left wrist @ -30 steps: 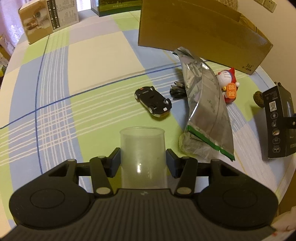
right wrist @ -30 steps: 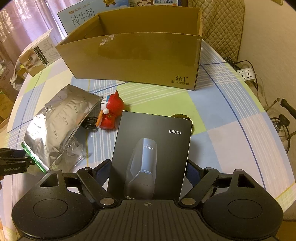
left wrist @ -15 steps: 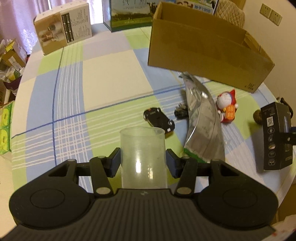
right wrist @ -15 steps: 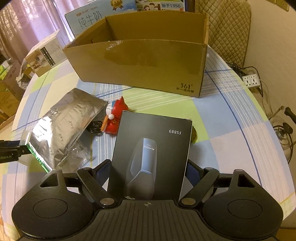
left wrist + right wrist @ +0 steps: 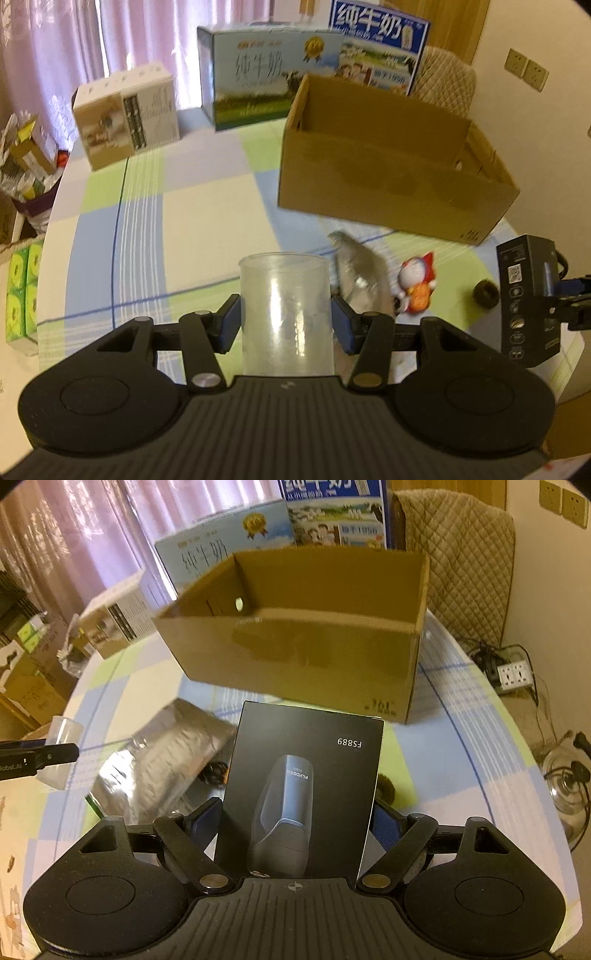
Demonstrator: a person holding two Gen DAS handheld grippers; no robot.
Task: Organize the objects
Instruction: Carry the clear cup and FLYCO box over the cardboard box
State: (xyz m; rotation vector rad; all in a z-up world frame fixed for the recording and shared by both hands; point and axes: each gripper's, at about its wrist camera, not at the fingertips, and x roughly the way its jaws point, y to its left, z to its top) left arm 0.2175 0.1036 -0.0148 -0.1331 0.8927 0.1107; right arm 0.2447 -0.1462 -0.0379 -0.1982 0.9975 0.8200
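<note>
My left gripper [image 5: 286, 321] is shut on a clear plastic cup [image 5: 286, 314] and holds it upright above the table. My right gripper [image 5: 299, 819] is shut on a black shaver box [image 5: 303, 786], held upright above the table; the box also shows in the left wrist view [image 5: 526, 302]. An open brown cardboard box [image 5: 391, 184] stands on the table ahead of both grippers and also shows in the right wrist view [image 5: 303, 642]. A silver foil bag [image 5: 162, 760], a red and white toy figure [image 5: 417, 286] and a small dark ball [image 5: 484, 293] lie in front of it.
Milk cartons [image 5: 266, 74] and a white and tan carton [image 5: 125, 114] stand at the table's far side. A quilted chair [image 5: 465, 565] is behind the box. A power strip [image 5: 513, 674] and a fan [image 5: 569, 779] are on the floor to the right.
Both grippers have risen and tilted up with their loads. The open top of the cardboard box now shows, and the toy car has dropped out of the left wrist view.
</note>
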